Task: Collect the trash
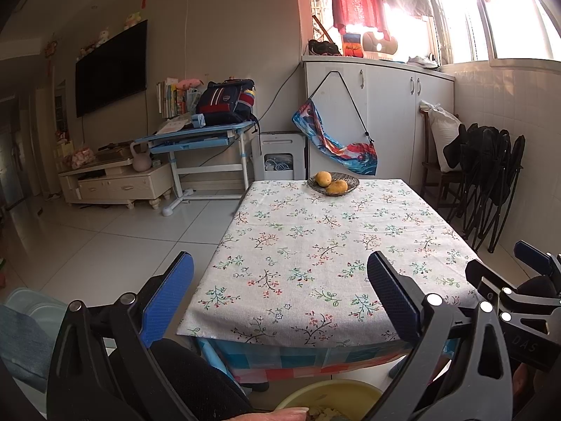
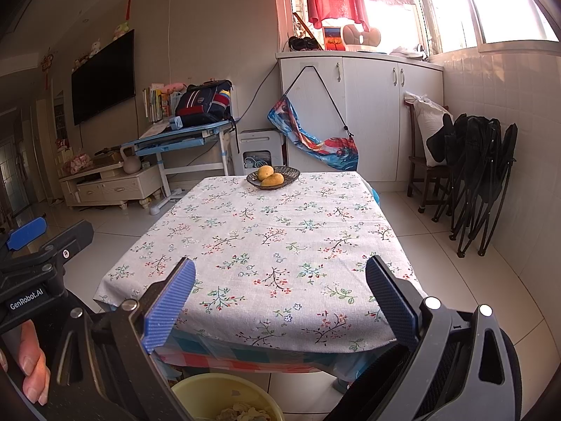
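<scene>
Both wrist views low at near table (image 1: pixel 315 245) edge, facing window, sharing tabletop

a lived-in home living room: a wall-mounted tv (image 1: pixel 111 66) over a low cabinet (image 1: pixel 115 182), a child's study desk (image 1: pixel 196 137) with a schoolbag (image 1: pixel 226 100), a floral-clothed table (image 1: pixel 333 245), laundry (image 1: pixel 357 0) drying at the window.

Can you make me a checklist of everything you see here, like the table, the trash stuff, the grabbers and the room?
Surface: table with floral cloth, mostly bare.
Job's things: yellow bin on the floor below the near table edge, scraps inside; no trash seen on the table.
Clutter: dish holding two mangoes at the far end.
Grippers: left gripper open, empty; right gripper open, empty.
Cables: a cord runs down the wall.
Surroundings: TV, blue desk, white cabinet, folded chairs.
</scene>
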